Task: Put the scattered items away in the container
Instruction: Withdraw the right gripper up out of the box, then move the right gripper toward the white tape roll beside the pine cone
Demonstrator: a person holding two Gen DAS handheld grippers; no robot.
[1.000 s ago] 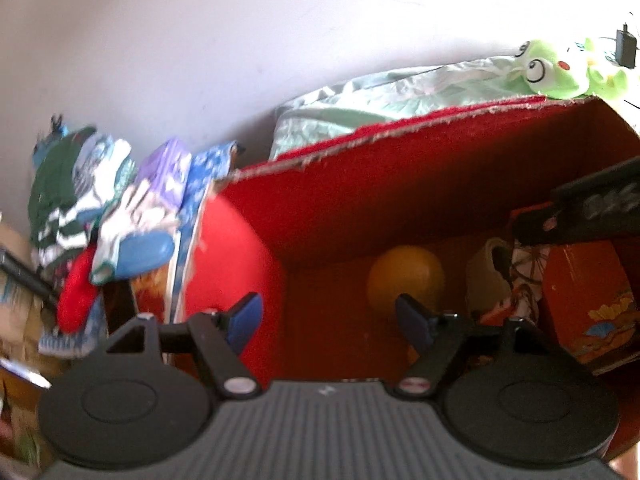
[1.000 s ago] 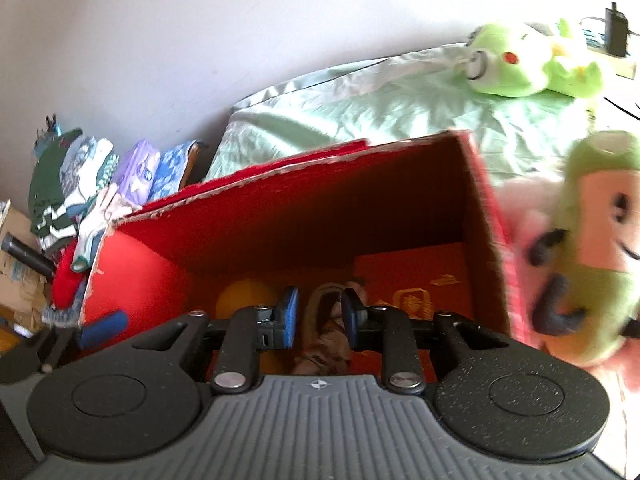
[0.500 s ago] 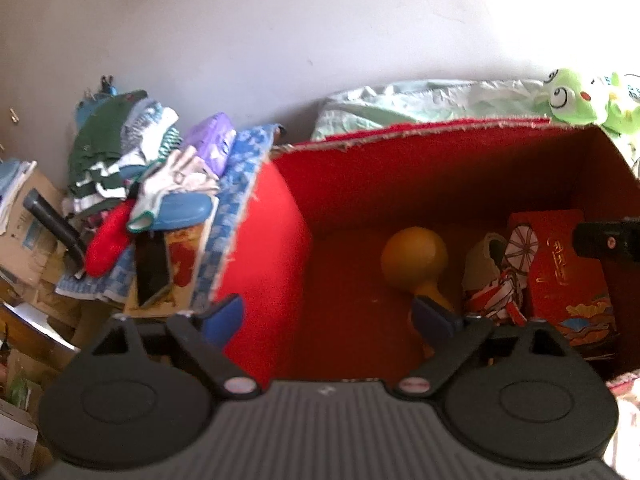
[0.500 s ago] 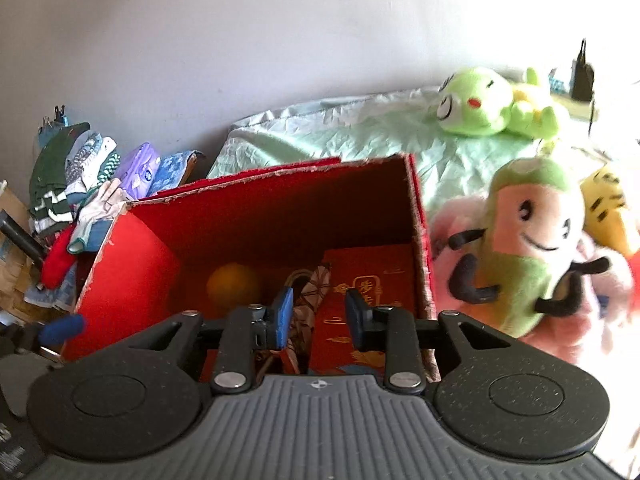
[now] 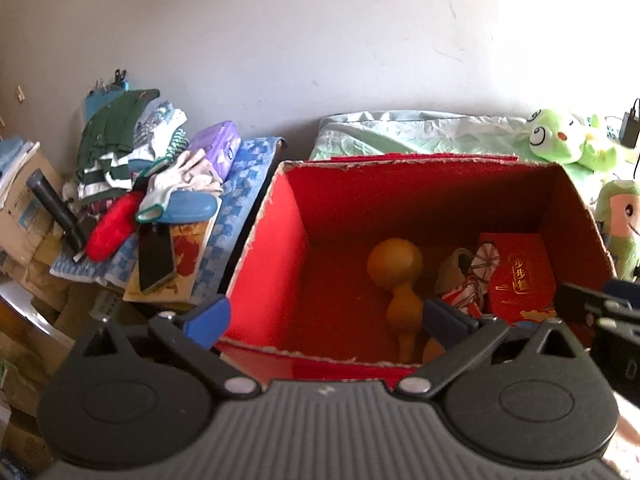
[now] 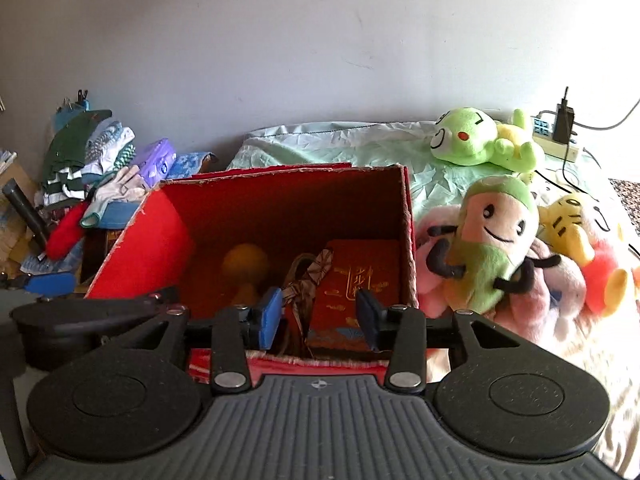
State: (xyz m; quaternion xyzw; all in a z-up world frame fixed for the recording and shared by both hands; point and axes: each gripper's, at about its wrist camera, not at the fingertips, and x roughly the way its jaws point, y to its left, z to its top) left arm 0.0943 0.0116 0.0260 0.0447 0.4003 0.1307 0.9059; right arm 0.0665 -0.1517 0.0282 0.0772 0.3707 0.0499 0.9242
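Left gripper [image 5: 326,316] pulled back + up from red box [image 5: 400,184]; jaws opening wide, nothing btwn. Right gripper [image 6: 318,316] withdrawn too, jaws opening; patterned bundle [image 6: 308,276] released, left in box beside gourd [image 5: 394,264]. More of plush pile [image 6: 496,240] brought into view.

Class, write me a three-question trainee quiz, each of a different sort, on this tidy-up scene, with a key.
1. True or false: the red box already holds a gourd.
2. Which lies outside the box? A. gourd B. red packet C. green plush
3. Fill in: nothing sits between the fingers of the left gripper or the right gripper; both are ____.

Key: 1 true; 2 C; 3 open, with jaws opening.
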